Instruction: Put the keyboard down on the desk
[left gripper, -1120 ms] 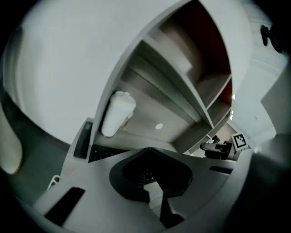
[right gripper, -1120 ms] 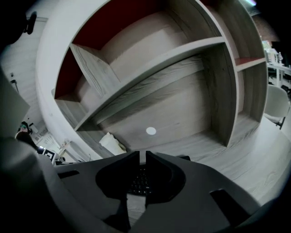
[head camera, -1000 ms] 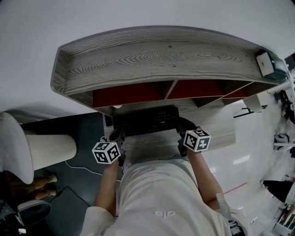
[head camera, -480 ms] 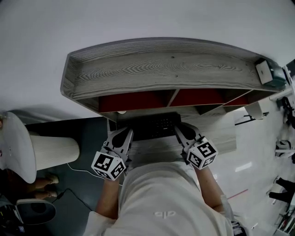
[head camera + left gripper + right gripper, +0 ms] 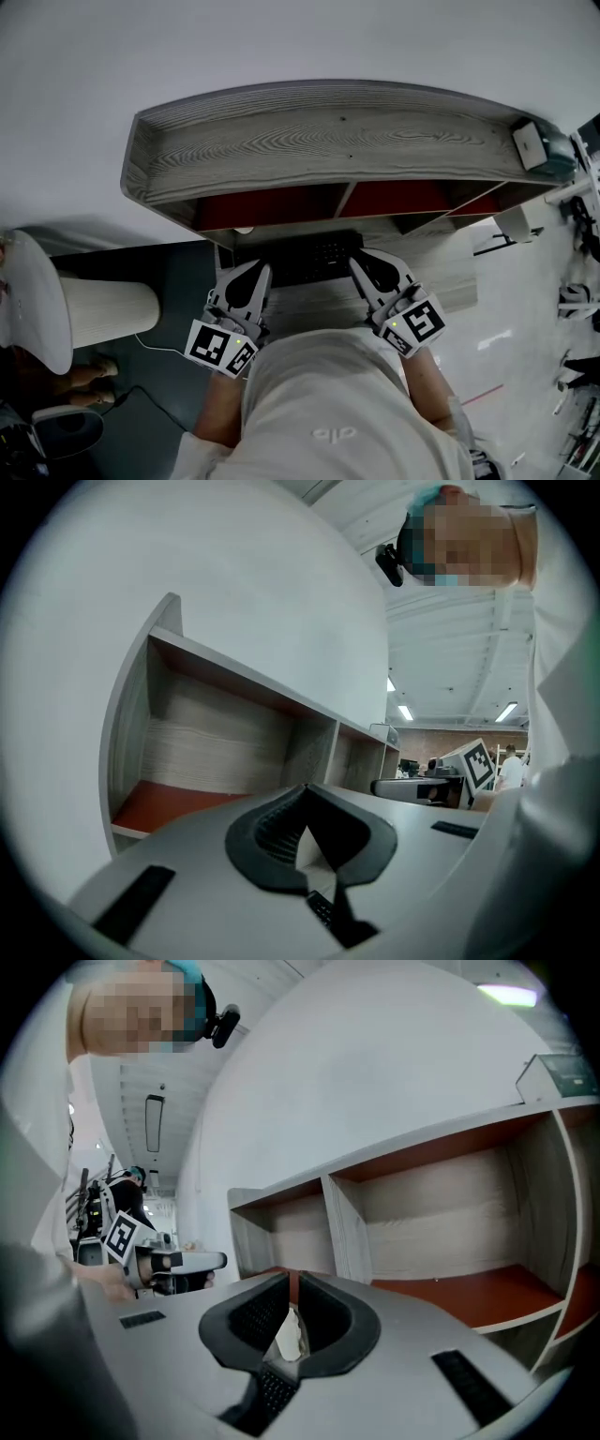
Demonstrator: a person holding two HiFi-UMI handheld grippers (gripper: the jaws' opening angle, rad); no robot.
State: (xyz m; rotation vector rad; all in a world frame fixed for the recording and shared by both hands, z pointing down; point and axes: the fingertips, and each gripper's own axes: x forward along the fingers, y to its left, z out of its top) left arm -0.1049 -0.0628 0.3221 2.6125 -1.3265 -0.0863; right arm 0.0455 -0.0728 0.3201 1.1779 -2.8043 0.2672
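Note:
The black keyboard [image 5: 298,258] lies flat on the pale wood desk [image 5: 450,267], just under the shelf unit. My left gripper [image 5: 260,272] rests its tip over the keyboard's near left corner, and my right gripper [image 5: 357,263] rests over the near right corner. Both are shut, pads meeting at the tips with nothing between them. In the left gripper view the closed left gripper [image 5: 302,791] points at the shelves, with a strip of keyboard keys [image 5: 325,913] showing beneath it. The right gripper [image 5: 293,1281] looks the same from its own view, keyboard keys [image 5: 272,1393] below.
A grey wood shelf unit [image 5: 328,131] with red-floored compartments [image 5: 267,202] overhangs the back of the desk. A small white box [image 5: 528,142] sits on its top right end. A white cylinder [image 5: 103,305] and a cable [image 5: 169,345] are on the dark floor at left.
Both marker cubes have drawn back toward the person and dropped lower, so the grippers now show lengthwise. The keyboard stays in place on the desk.

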